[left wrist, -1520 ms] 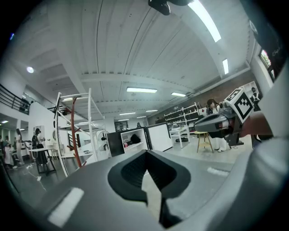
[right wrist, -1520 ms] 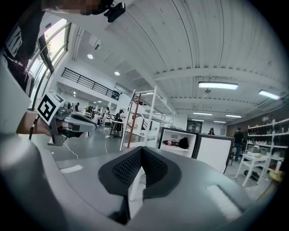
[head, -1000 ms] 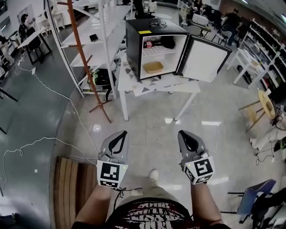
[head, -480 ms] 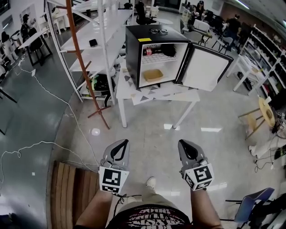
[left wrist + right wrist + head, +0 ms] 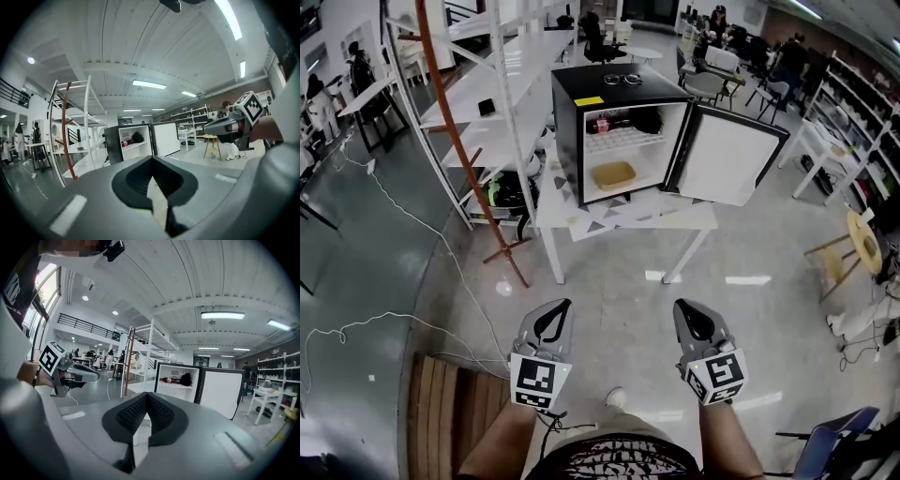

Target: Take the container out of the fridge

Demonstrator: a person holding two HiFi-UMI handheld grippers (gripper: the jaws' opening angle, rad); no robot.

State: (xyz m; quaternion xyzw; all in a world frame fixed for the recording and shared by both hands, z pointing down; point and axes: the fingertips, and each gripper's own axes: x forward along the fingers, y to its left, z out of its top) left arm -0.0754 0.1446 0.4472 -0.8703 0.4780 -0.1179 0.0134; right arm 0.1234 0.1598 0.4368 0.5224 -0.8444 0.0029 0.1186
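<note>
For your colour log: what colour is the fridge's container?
The container is tan, clearest in the head view.

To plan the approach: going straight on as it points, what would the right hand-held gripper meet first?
Probably the white table under the open fridge; nothing nearer shows, but depth is unclear.

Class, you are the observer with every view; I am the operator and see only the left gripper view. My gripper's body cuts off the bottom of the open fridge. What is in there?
Observer: A shallow tan container lies on the floor of the fridge, below the wire shelf.
Operator: What does the fridge stand on?
Observer: A white table.
Operator: I see the right gripper only from the side. Is it open?
Observer: No. In its own view the right gripper has its jaws together, with nothing between them.
</note>
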